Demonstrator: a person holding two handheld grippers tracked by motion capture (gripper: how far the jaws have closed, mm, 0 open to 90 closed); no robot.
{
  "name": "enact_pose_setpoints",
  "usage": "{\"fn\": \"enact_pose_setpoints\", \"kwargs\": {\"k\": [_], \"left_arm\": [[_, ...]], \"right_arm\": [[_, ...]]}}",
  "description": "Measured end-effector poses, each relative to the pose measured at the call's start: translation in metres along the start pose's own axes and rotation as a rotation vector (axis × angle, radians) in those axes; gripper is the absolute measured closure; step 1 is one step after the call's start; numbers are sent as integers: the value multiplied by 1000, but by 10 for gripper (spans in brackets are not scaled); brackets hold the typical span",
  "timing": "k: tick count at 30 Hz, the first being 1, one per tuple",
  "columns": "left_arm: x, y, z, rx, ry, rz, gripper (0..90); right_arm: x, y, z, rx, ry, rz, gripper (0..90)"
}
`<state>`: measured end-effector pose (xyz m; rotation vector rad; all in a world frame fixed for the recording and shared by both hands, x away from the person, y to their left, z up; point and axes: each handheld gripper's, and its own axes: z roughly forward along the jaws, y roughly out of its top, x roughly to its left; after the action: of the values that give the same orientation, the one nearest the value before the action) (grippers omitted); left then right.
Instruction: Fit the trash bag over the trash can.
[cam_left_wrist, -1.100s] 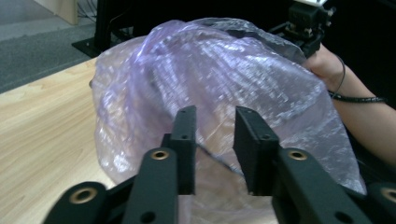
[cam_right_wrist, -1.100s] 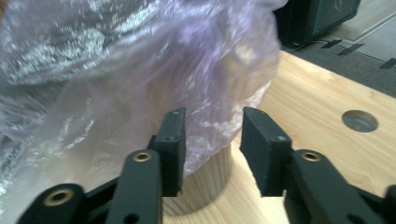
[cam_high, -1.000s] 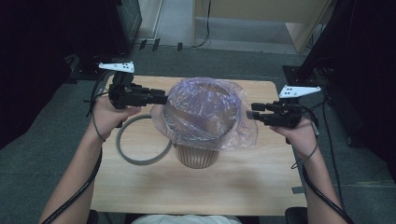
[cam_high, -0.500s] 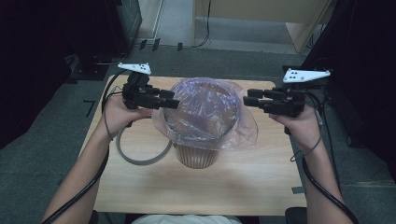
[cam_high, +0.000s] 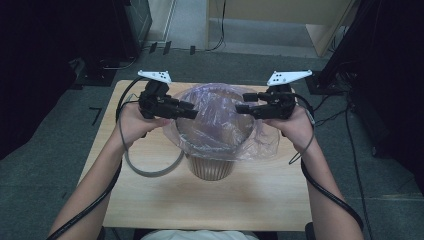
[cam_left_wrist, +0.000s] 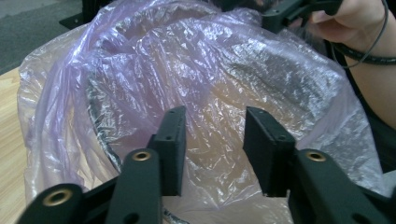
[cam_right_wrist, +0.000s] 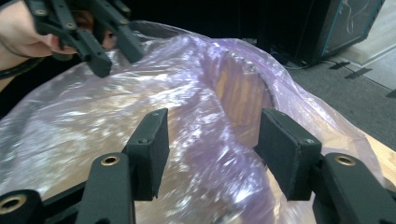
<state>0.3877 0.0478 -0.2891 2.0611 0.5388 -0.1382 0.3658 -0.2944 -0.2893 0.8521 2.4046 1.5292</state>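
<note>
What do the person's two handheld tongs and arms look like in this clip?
Both the left tongs and the right tongs are black, each ending in two flat rectangular jaws with brass-coloured rivets at the joints. Each carries a light grey triangular plate dotted with small dark marks. A black cable trails from each along the forearm. The forearms are bare, with no sleeves.

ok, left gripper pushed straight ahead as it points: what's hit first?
Probably the purple plastic bag draped over the bin, dead ahead between the left gripper's open fingers; contact depth is unclear.
</note>
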Motion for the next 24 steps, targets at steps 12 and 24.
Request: {"fn": "enact_pose_setpoints", "kwargs": {"k": [12,24], "left_arm": [[-4,-8,-7,-19,-47,-10,889],[-17,-12,-15,-47,-74,-4,695]], "right_arm": [[10,-5,3,60,110,-2,872],[44,-19,1,37,222,22,870]]}}
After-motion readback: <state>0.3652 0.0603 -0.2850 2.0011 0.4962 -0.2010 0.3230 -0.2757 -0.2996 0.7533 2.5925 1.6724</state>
